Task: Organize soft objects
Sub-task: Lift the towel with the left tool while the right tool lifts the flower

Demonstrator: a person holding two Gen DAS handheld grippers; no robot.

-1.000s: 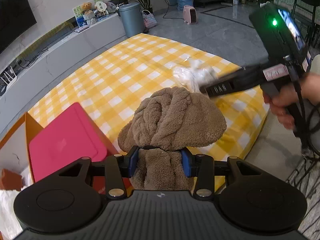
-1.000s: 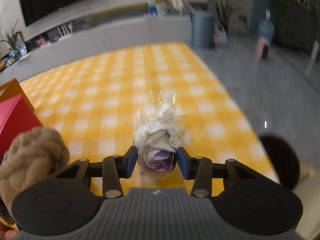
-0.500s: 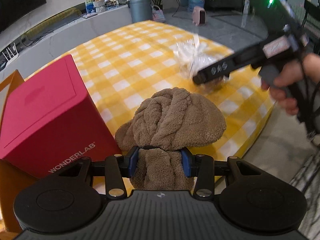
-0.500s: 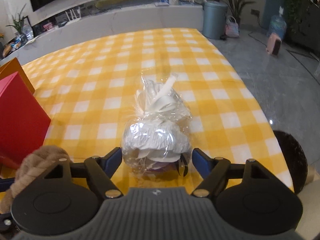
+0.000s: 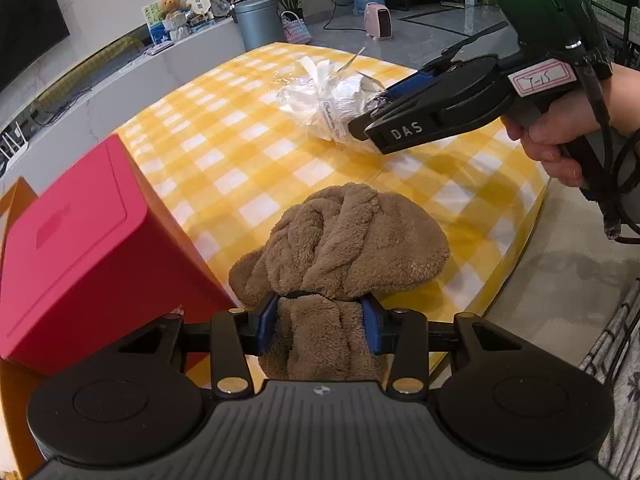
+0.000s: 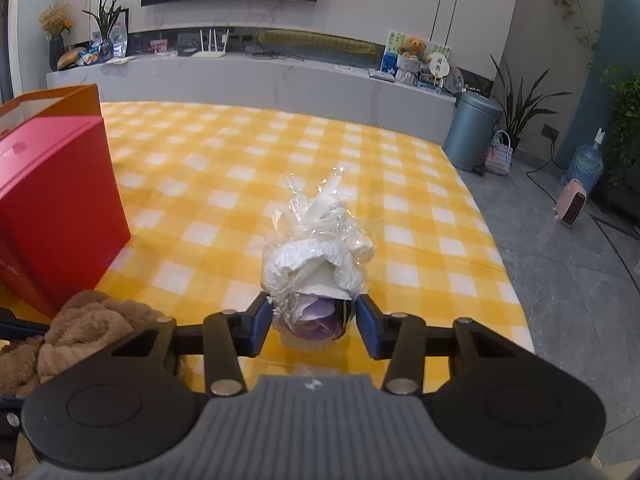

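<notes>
Gripping brown towel, wrapped bundle.

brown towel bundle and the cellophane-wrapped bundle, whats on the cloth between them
Nothing: in the left wrist view only bare yellow checked tablecloth lies between the brown towel bundle and the cellophane-wrapped bundle.

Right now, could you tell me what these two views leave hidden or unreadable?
- Left wrist view: the brown plush toy's lower part, behind the left hand-held gripper.
- Same view: the label on the wrapped bundle, too small.
- Right wrist view: the orange bag's inside, blocked by the red box.
</notes>
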